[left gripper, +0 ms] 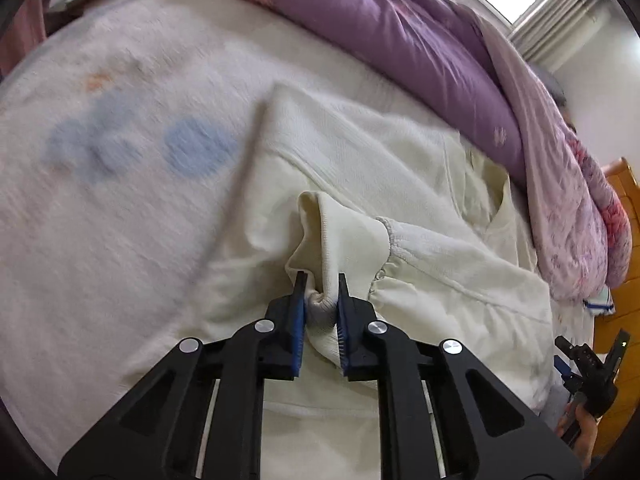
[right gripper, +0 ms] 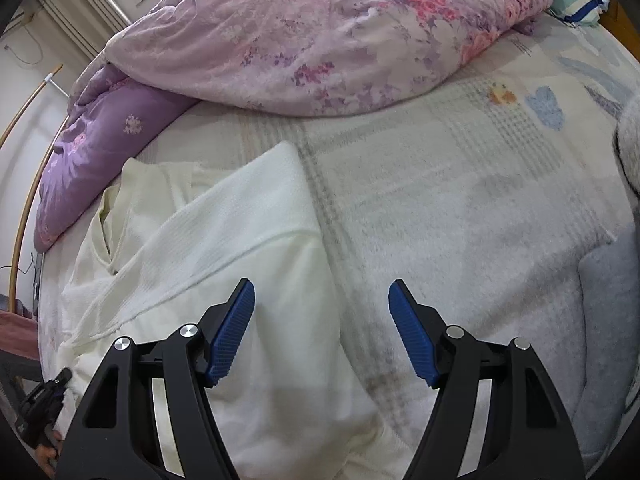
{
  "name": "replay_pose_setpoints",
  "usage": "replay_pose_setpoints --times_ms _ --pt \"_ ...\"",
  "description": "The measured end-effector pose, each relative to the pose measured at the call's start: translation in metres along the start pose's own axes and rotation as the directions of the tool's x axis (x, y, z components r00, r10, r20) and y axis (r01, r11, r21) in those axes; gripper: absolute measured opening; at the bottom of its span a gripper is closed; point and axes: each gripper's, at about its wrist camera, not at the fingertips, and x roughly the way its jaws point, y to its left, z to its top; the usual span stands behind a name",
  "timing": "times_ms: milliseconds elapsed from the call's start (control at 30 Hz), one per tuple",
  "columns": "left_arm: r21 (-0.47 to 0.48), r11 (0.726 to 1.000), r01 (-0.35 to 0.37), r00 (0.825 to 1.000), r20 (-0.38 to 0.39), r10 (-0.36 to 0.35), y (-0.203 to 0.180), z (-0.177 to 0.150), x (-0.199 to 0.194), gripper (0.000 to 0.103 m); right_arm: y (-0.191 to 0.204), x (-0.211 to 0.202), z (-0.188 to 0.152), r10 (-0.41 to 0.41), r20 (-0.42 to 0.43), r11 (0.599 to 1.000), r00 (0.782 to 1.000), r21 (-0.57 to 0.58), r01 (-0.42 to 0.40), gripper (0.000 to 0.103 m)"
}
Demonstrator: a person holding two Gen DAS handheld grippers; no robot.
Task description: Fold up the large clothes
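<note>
Both wrist cameras look steeply down along their fingers, close over the bed (right gripper: 460, 208). The 2 views share the cream garment (left gripper: 360, 152) and purple quilt (left gripper: 400, 40).

The cream knitted garment (right gripper: 208, 248) lies on the pale fleecy bed blanket (right gripper: 460, 208), the rumpled purple floral quilt (right gripper: 320, 40) behind it.

No readable text — none anywhere

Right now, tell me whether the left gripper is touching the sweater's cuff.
Touching. The left wrist view shows the left gripper with both blue pads pressed on the bunched ribbed cuff of the cream sweater.
</note>
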Motion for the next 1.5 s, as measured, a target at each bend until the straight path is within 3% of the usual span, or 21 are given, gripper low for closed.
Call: replay_pose_setpoints --times_ms 67,100,233,433,533,567,633,700,867,1033,1067,1100,1133,1167,1200,1233,1300,1500 --pt "-0.037 0.999 -0.014 1.0 0.013 0.014 0.015 0.003 -0.002 0.014 0.003 0.003 0.006 0.006 0.005 1.0 1.0 -0.002 -0.006 0.07" --pt "-0.044 0.999 -0.006 1.0 -0.017 0.005 0.019 0.004 0.005 0.014 0.005 0.005 0.01 0.004 0.005 1.0 1.0 -0.004 -0.004 0.073" --pt "-0.028 0.999 -0.038 0.999 -0.022 0.037 0.026 0.005 0.007 0.014 0.01 0.023 0.026 0.04 -0.016 0.999 0.999 0.009 -0.04 0.074" --pt "-0.01 0.999 -0.031 0.999 -0.043 0.03 0.031 0.007 0.005 0.015 0.018 0.046 0.046 0.103 -0.043 0.994 0.994 0.042 -0.101 0.075" --pt "-0.032 0.999 -0.02 0.997 -0.069 0.018 0.035 0.014 0.005 0.035 0.015 0.063 0.053 0.126 -0.076 0.99 0.989 0.075 -0.12 0.075" --pt "-0.049 0.999 0.023 0.998 -0.058 -0.026 0.038 0.019 -0.002 0.04 0.014 0.068 0.055 0.145 -0.085 0.986 0.986 0.089 -0.138 0.075" --pt "-0.035 0.999 0.031 0.999 -0.018 -0.031 0.034 0.026 -0.009 0.083 0.012 0.076 0.059 0.18 -0.104 0.979 0.978 0.117 -0.168 0.075" --pt "-0.004 1.0 0.016 0.999 0.05 -0.016 0.03 0.038 -0.016 0.086 0.013 0.081 0.062 0.205 -0.112 0.974 0.972 0.125 -0.191 0.075" --pt "0.014 1.0 -0.026 1.0 0.016 0.026 0.023 0.087 0.034 0.086 0.009 0.089 0.068 0.241 -0.097 0.96 0.966 0.171 -0.223 0.077" --pt "0.017 0.999 -0.028 0.994 -0.104 0.03 0.015 0.115 0.095 0.084 0.009 0.085 0.069 0.242 -0.08 0.961 0.967 0.155 -0.228 0.076" --pt "0.041 0.999 -0.016 0.995 -0.1 0.02 0.008 0.117 0.098 0.084 0.011 0.086 0.069 0.251 -0.082 0.961 0.965 0.145 -0.237 0.072" --pt "0.068 0.998 -0.003 0.995 -0.102 0.01 0.002 0.119 0.101 0.075 0.012 0.086 0.07 0.254 -0.08 0.96 0.964 0.139 -0.242 0.049" --pt "0.104 0.994 0.01 0.992 -0.128 0.004 -0.004 0.119 0.108 0.054 0.013 0.083 0.069 0.26 -0.071 0.96 0.963 0.123 -0.25 0.038" --pt "0.138 0.99 -0.031 0.99 -0.132 0.049 -0.008 0.118 0.111 0.047 0.016 0.081 0.068 0.252 -0.074 0.964 0.965 0.106 -0.243 0.021" --pt "0.151 0.988 -0.038 0.99 -0.127 0.057 -0.009 0.118 0.111 0.023 0.019 0.078 0.067 0.225 -0.063 0.972 0.972 0.085 -0.219 0.008" --pt "0.144 0.99 0.006 0.99 -0.138 0.014 -0.008 0.118 0.108 0.014 0.022 0.068 0.064 0.2 -0.032 0.979 0.979 0.041 -0.199 0.006" --pt "0.156 0.987 0.029 0.996 -0.087 -0.016 -0.009 0.116 0.089 0.012 0.026 0.05 0.059 0.196 0.022 0.981 0.98 0.007 -0.196 0.005" --pt "0.268 0.96 0.077 0.995 0.045 -0.092 -0.02 0.09 0.007 0.011 0.027 -0.022 0.039 0.269 0.159 0.963 0.95 -0.034 -0.267 0.005"
